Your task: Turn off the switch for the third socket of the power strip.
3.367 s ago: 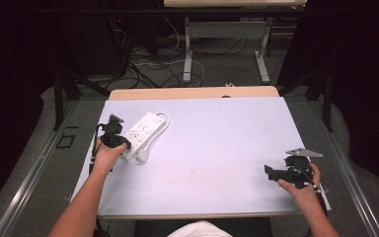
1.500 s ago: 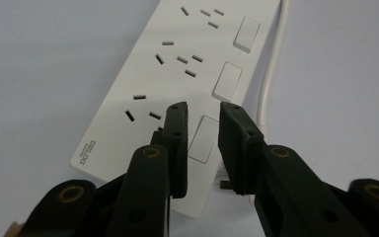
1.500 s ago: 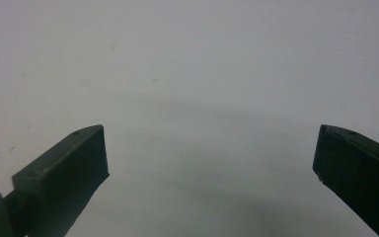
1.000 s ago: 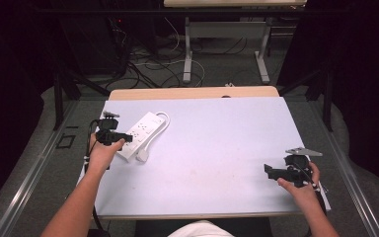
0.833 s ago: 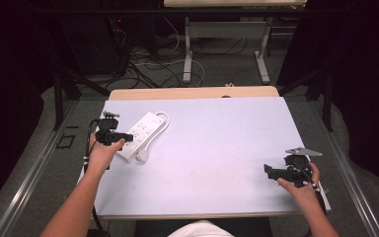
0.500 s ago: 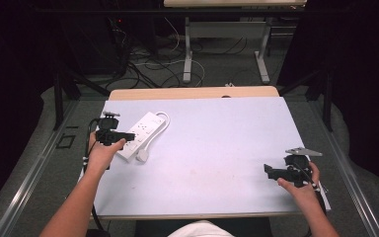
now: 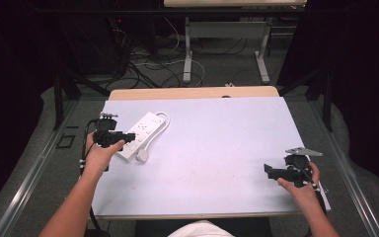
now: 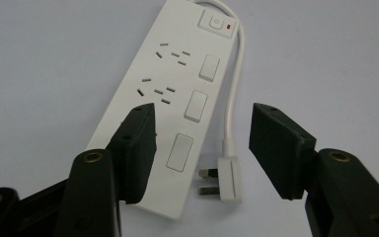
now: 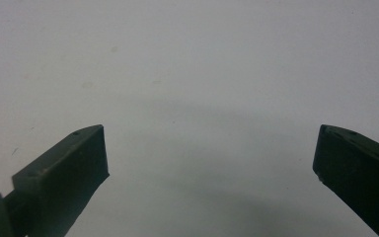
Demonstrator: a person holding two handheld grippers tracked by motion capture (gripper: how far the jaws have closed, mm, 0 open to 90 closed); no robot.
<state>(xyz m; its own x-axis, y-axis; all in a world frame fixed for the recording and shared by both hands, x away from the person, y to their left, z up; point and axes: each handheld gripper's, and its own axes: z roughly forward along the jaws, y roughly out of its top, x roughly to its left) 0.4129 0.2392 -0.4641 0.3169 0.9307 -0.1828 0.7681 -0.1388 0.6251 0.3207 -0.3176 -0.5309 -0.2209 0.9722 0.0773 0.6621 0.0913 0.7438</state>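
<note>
The person's left forearm [image 7: 71,205] came in from the near left and reached toward the far left part of the table, its hand [image 7: 97,154] wrapped around the left gripper [image 8: 201,143]. That gripper pointed to the right and slightly down; its jaws had just been opening and stood apart, the pads pressing on nothing. The right hand [image 7: 300,183] sat at the near right, holding the right gripper [image 9: 209,163] aimed leftward, its jaws spread wide with nothing between them.

One white power strip [image 7: 142,131] with one plug [image 7: 142,156] lies near the table's [image 7: 217,148] left edge; two grippers, left [image 7: 114,137], right [image 7: 272,171].
</note>
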